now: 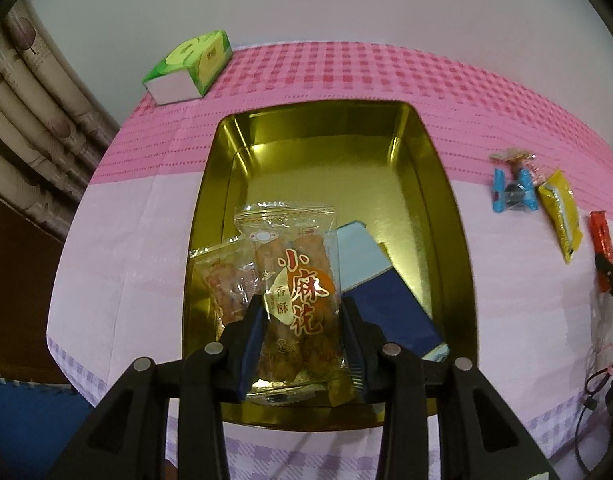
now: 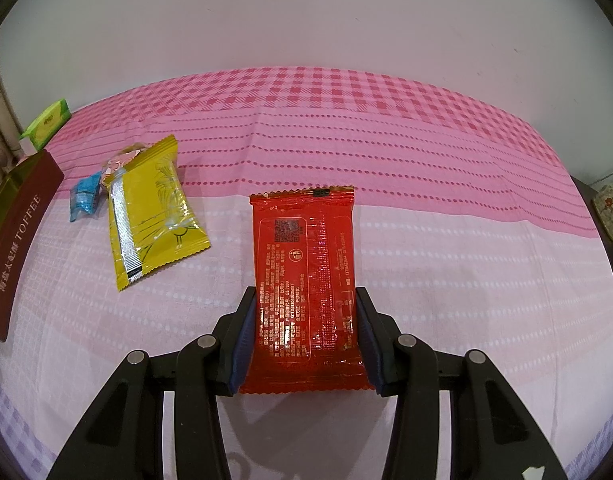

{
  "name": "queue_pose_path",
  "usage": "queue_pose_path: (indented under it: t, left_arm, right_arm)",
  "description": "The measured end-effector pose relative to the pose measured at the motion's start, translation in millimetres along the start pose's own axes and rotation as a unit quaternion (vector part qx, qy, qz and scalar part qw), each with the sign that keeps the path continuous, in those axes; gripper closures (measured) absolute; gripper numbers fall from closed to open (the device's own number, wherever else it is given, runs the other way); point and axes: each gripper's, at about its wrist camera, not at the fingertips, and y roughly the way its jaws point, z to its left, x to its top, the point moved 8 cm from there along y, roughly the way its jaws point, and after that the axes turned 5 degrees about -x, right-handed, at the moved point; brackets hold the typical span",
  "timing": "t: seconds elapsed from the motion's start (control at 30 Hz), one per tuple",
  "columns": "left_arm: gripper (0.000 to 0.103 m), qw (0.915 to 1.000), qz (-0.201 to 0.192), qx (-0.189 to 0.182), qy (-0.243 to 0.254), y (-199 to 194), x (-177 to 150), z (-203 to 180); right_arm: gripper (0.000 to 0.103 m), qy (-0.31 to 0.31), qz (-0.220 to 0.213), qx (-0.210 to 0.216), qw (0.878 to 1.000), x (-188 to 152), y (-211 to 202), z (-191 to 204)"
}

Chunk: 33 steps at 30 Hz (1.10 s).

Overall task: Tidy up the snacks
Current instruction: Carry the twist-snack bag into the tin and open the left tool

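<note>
The left tool [image 1: 304,344] is clamped on a clear packet of fried dough twists [image 1: 294,300] over the near end of the gold tin [image 1: 446,216]; judged from here, the packet should be lowered flat beside the other clear snack packet [image 1: 222,280] and the blue box [image 1: 378,292] before letting go, so it does not ride up on them. The right tool [image 2: 304,340] grips a red snack packet [image 2: 306,280] near the surface's front edge, and should wait. Farther toward the tin, a yellow packet [image 2: 154,216] and blue-wrapped candy [image 2: 84,196] lie loose.
</note>
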Motion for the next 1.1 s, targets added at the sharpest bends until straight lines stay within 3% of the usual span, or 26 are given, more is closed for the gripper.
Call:
queue_pose_path:
  t: [0.57,0.83,1.1]
  left_arm:
    - [0.065,0.9998,-0.010,0.008,0.013,5.6,5.5,-1.4]
    - [0.053,0.9998,-0.012,0.007,0.012,2.0,3.2,0.6]
    - [0.051,0.9997,-0.023,0.004,0.009,-3.6,4.5,2.7]
  right_arm:
    - [0.061,0.006,0.008,-0.007,1.000,1.0,1.3,0.7]
    - [0.061,0.011,0.011,-0.011,1.000,1.0,2.1,0.8]
    - [0.062,0.014,0.015,-0.014,1.000,1.8,3.3,1.3]
